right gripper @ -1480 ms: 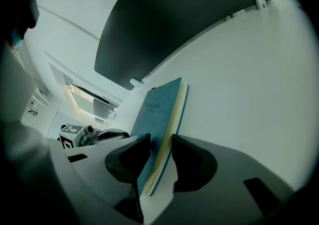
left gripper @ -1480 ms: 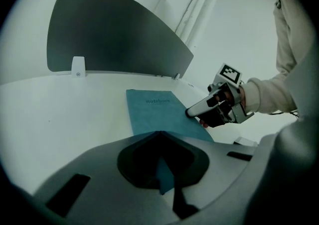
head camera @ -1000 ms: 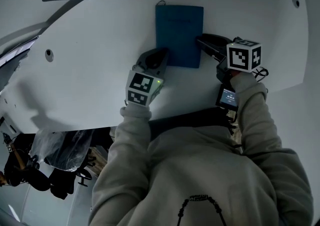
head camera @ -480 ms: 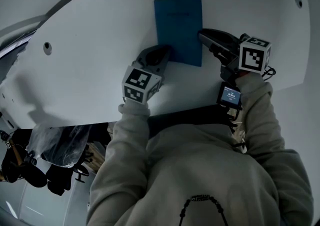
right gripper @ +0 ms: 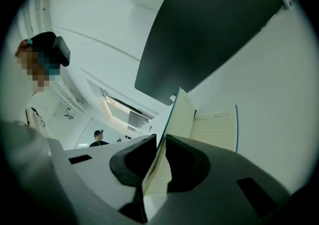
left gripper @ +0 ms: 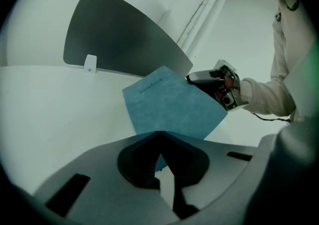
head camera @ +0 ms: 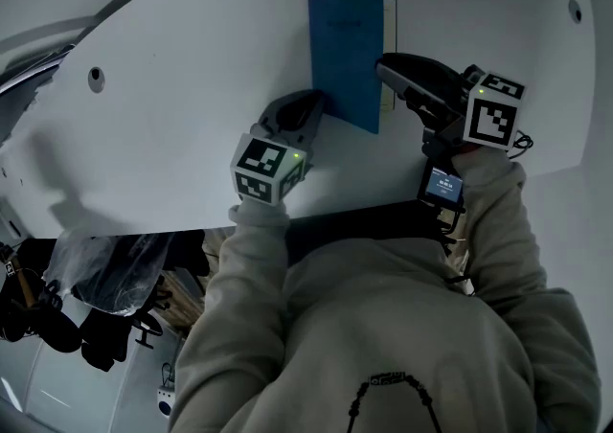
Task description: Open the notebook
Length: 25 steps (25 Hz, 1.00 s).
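Right gripper (right gripper: 160, 142): pinches the free edge of the front cover (right gripper: 180, 112), jaws just closing onto it, cover sandwiched between the pads. Holds that edge raised off the ruled pages (right gripper: 217, 129), cream inner face turned toward the lens. Cannot tell whether a first leaf rides up with the cover.

Left gripper (left gripper: 158, 134): jaws together, nothing gripped. Tips bear down on the near left corner of the notebook (left gripper: 169, 109), spine side, as a hold-down.

From the head view: right gripper (head camera: 383, 65) at the notebook's right edge, left gripper (head camera: 316, 101) at its near left corner, notebook (head camera: 345, 48) lying flat on the white table (head camera: 172, 86), long side running away from the person, a strip of page exposed along its right.

Judged stage: cover partly lifted, not yet swung over.

Risks from here:
- Slip of the thin cover edge out of the pinch, if the grip is shallow; cover would drop shut.
- Whole book lifting or skating leftward, if the hold-down tips slide off the corner.
- Left gripper sits in the cover's landing path; likely to block or crease it unless shifted.
- Bent cover or strained spine, if pulled sideways instead of swung in an arc.
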Each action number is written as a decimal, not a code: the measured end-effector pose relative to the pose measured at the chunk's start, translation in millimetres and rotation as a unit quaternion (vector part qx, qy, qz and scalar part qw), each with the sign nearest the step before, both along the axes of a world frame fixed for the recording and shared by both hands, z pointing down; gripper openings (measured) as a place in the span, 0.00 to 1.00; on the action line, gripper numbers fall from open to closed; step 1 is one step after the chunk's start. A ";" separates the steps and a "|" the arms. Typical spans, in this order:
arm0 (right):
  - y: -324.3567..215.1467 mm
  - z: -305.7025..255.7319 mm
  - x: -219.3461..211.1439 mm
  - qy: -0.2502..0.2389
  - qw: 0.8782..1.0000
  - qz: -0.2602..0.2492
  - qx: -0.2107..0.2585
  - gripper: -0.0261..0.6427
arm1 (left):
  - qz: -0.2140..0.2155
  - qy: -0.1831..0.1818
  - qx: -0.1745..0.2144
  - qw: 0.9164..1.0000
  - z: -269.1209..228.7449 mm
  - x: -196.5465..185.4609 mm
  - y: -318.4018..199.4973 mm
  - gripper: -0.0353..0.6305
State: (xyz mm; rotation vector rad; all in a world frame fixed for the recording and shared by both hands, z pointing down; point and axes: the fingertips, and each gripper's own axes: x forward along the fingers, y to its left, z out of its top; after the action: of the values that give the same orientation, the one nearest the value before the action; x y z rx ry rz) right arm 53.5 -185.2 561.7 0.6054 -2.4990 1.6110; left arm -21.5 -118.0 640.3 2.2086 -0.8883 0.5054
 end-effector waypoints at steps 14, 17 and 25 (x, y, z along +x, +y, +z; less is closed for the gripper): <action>-0.7 -39.3 -86.8 -0.043 0.996 -0.039 0.061 0.15 | -0.140 0.031 0.014 0.990 -46.1 -110.7 48.1 0.05; 2.1 -36.8 -106.2 -0.043 0.996 -0.049 0.062 0.15 | -0.157 0.035 0.018 0.987 -47.2 -124.6 58.7 0.05; 7.5 -16.5 -140.6 -0.012 0.994 -0.073 0.082 0.15 | -0.191 0.032 0.016 0.981 -44.1 -155.3 92.4 0.05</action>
State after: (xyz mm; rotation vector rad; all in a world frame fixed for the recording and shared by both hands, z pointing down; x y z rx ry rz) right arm -87.1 -177.7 545.2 0.4115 -2.6414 1.3819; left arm -176.8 -25.6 596.1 2.0002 -1.2553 0.2357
